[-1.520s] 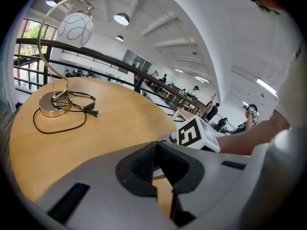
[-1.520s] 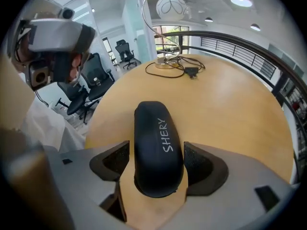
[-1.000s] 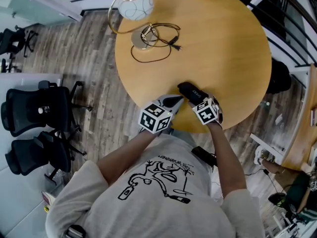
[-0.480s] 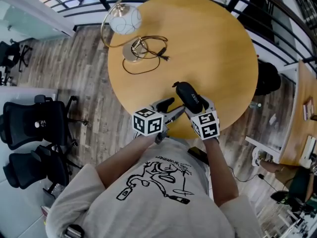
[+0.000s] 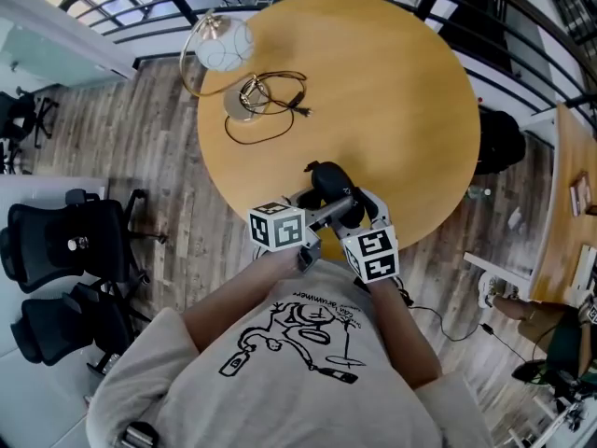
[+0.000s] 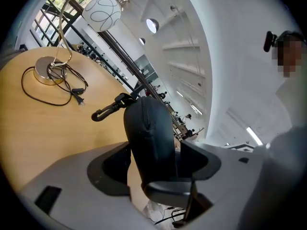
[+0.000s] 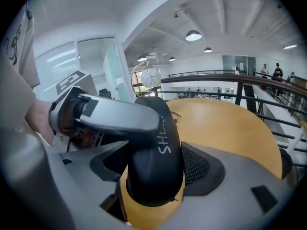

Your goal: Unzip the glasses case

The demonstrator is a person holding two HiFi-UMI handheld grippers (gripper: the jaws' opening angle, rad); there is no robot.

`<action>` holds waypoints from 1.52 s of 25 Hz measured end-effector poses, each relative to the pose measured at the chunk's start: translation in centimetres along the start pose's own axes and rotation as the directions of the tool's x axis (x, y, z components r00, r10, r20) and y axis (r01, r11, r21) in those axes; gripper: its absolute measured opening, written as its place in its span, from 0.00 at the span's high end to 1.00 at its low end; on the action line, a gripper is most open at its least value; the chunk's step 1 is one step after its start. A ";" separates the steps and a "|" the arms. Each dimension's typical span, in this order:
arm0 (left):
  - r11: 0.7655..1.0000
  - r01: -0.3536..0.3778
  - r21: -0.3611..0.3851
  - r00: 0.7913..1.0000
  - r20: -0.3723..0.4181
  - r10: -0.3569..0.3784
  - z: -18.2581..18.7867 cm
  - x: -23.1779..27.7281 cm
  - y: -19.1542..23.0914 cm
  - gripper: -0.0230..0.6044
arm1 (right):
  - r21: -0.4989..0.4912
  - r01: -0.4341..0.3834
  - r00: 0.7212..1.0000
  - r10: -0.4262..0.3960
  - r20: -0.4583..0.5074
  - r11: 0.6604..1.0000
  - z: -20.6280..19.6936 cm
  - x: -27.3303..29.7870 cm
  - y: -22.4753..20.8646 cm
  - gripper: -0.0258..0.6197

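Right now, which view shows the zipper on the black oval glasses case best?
The left gripper view: the zipper line runs up the black oval glasses case, facing the camera. The right gripper view shows only its lettered side; the head view shows it small.

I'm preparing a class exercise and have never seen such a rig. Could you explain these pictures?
No robot here: a person wears a head camera (the top view) and holds tongs in each hand, each with its own camera. On the round table are a globe lamp and its cable. The right tongs grip a black glasses case. The left tongs have just been opening, with the case between them, unclamped. Its zip looks closed.
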State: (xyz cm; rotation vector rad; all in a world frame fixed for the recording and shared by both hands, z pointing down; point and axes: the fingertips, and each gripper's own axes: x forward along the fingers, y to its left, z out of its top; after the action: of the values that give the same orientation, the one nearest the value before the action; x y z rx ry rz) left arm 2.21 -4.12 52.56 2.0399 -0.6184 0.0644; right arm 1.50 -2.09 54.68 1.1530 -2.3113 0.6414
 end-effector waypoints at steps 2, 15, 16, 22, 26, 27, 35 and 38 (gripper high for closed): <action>1.000 0.006 -0.014 1.000 0.002 -0.006 0.0 0.1 -0.1 0.46 | -0.003 -0.001 1.000 0.001 0.007 1.000 0.0 -0.1 0.6 0.45; 0.999 -0.014 -0.050 0.996 0.083 0.018 2.7 -1.9 1.5 0.57 | -0.097 -0.087 0.995 0.081 -0.058 0.992 -0.7 -1.2 2.3 0.45; 0.999 -0.018 -0.049 0.996 0.091 0.022 3.2 -2.3 1.8 0.57 | -0.103 -0.096 0.994 0.090 -0.066 0.990 -0.9 -1.4 2.2 0.45; 0.998 -0.022 -0.050 0.994 0.102 0.027 4.7 -3.5 2.7 0.57 | -0.207 -0.123 0.983 0.090 -0.162 0.971 -2.3 -1.5 1.2 0.50; 0.998 -0.005 -0.055 0.996 0.088 0.010 4.3 -3.3 2.3 0.57 | -0.316 -0.112 0.976 0.044 -0.214 0.942 -3.3 -0.9 0.9 0.74; 0.998 0.001 -0.055 0.997 0.081 0.004 4.2 -3.1 2.1 0.57 | -0.333 -0.109 0.974 0.035 -0.223 0.937 -3.5 -0.6 0.8 0.74; 0.998 0.043 -0.049 0.998 0.049 -0.041 3.9 -2.4 0.8 0.57 | -0.426 -0.076 0.977 -0.018 -0.212 0.902 -3.7 -0.3 0.1 0.90; 0.998 0.048 -0.036 0.998 0.033 -0.047 3.9 -2.3 0.7 0.58 | -0.438 -0.083 0.977 -0.013 -0.214 0.895 -3.8 -0.3 0.2 0.92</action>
State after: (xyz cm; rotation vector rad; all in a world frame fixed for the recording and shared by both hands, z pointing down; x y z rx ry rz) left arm -0.91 -6.67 50.39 2.0223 -0.5864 -0.0083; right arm 2.26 0.47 57.36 0.7872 -2.1441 0.2091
